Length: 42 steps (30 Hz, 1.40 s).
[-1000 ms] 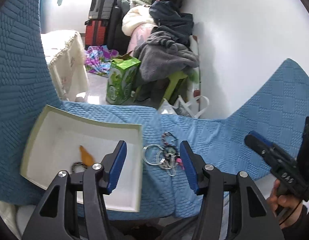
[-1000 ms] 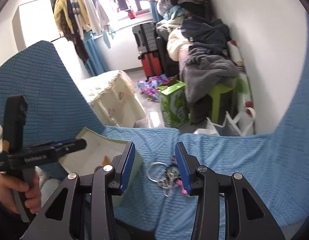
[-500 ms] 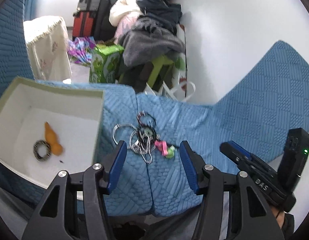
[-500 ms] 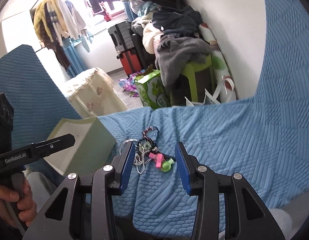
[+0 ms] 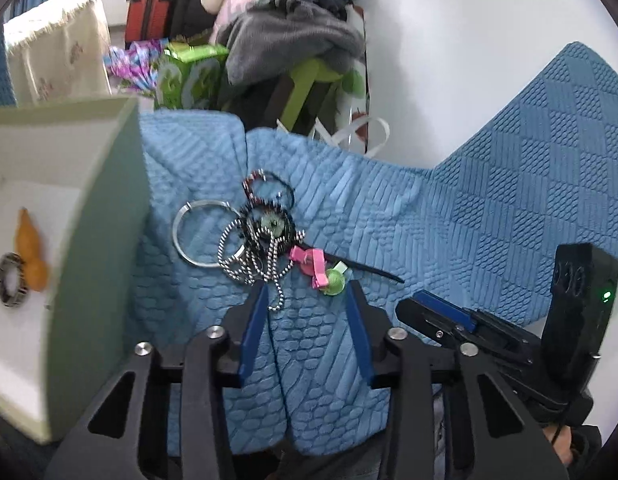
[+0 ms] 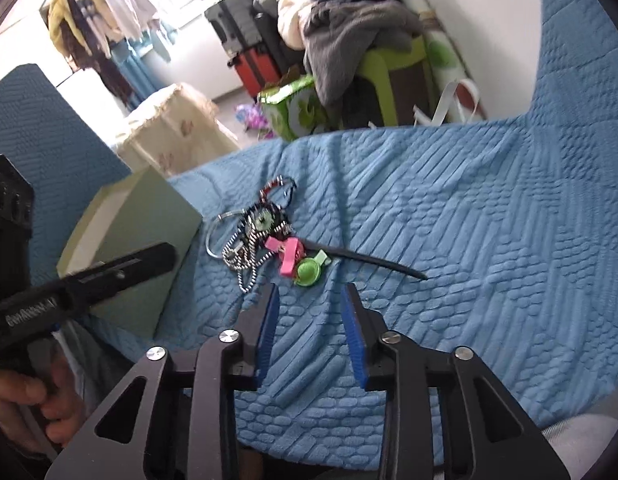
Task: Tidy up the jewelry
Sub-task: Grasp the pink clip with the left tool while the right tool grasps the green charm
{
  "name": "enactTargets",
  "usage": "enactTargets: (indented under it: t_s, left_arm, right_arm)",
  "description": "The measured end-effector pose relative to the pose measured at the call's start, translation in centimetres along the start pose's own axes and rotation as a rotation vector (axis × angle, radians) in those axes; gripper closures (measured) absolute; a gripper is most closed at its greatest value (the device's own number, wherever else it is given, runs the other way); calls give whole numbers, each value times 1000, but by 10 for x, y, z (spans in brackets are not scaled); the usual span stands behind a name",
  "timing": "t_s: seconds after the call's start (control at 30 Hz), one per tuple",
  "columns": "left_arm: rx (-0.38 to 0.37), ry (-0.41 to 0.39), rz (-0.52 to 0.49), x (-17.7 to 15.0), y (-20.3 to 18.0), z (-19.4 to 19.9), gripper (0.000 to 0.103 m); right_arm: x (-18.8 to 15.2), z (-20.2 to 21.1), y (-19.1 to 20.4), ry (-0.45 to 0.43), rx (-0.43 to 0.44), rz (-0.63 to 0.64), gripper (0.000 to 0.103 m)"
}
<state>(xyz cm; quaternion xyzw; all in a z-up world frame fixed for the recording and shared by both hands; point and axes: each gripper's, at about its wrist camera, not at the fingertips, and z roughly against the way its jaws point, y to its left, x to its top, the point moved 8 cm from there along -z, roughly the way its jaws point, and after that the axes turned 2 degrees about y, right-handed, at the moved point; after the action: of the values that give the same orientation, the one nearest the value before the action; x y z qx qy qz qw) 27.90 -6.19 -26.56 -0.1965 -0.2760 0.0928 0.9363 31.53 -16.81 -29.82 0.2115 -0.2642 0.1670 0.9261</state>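
A tangle of jewelry (image 5: pixel 261 240) lies on the blue quilted cover (image 5: pixel 429 220): a silver bangle (image 5: pixel 197 236), beaded chains, a pink clip (image 5: pixel 309 264), a green clip (image 5: pixel 335 280) and a black hair stick (image 5: pixel 365 270). My left gripper (image 5: pixel 307 300) is open and empty just in front of the clips. My right gripper (image 6: pixel 309 292) is open and empty, just short of the green clip (image 6: pixel 309 272). The pale box (image 5: pixel 97 208) at left holds an orange piece (image 5: pixel 29 248) and a beaded ring (image 5: pixel 11 284).
The box (image 6: pixel 141 232) stands close left of the pile (image 6: pixel 257 236). Beyond the bed edge are a green carton (image 5: pixel 189 76), a green stool with clothes (image 5: pixel 305 40), suitcases (image 6: pixel 245 40) and a cloth-covered box (image 6: pixel 169 128). The white wall is at right.
Both grippers have moved forward and down toward the jewelry pile, which now looms larger. The box has slid to the left edge of the left view. Both grippers stay open.
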Motion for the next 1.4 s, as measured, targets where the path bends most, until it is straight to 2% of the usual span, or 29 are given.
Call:
enactTargets:
  t_s: [0.27,0.4,0.53,0.8,0.87,0.97,1.1,1.4]
  left_arm:
    - [-12,38,27,8,6,-40,71]
    - [-10,44,29,16,6,-52,73]
    - [-10,68,21,19,5,-64,77]
    - [-8,108,-2,21,3,-79,77]
    - [-8,107,-3,21,3,-80,78]
    - [12,109,-16,20,3,-83,91]
    - [1,94,-6,21,4,-80,96]
    - [-35,60,6,22,-2,-66,101]
  right_arm:
    - [2,-32,-7,64,7,39,84]
    - [2,-42,0,70,32,90,85]
    - [1,-53,3,88,11,144,85]
    - [3,-63,7,100,0,183,84]
    - [2,-68,7,110,-13,192,83]
    - [2,-70,7,112,5,188,83]
    - [5,-71,4,109,27,161,86]
    - [8,-64,1,97,19,128,88]
